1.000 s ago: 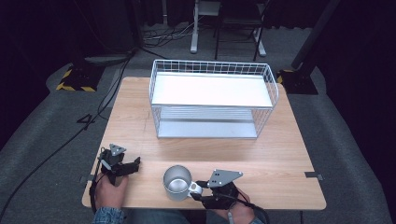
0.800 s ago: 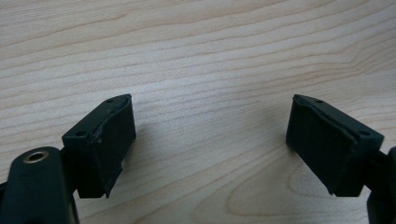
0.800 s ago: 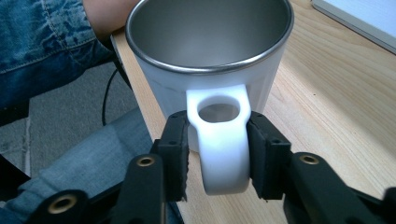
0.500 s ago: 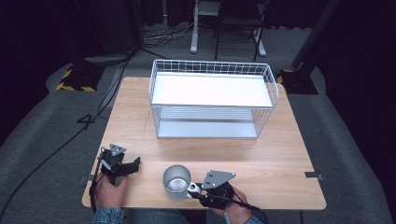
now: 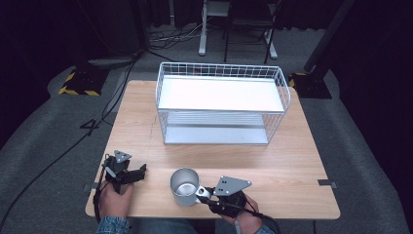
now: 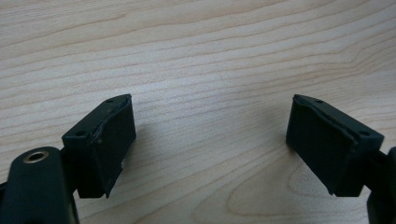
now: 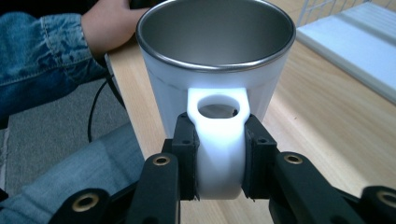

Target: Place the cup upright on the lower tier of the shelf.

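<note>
One mug (image 7: 217, 60), steel-lined, rigid and judged light while empty, is gripped by its white handle (image 7: 219, 140), the best hold since the smooth wall would likely slip. The right gripper (image 7: 218, 161) is held low and level, its jaws clamped on either side of the handle, the mug upright on the counter (image 5: 292, 170) just ahead. The left gripper (image 6: 210, 140) is angled down at bare counter, jaws spread wide and empty

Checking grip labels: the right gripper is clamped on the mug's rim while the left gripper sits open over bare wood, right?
Not quite: the right gripper is clamped on the mug's white handle, not the rim, as the right gripper view shows. The left gripper does sit open over bare wood.
</note>
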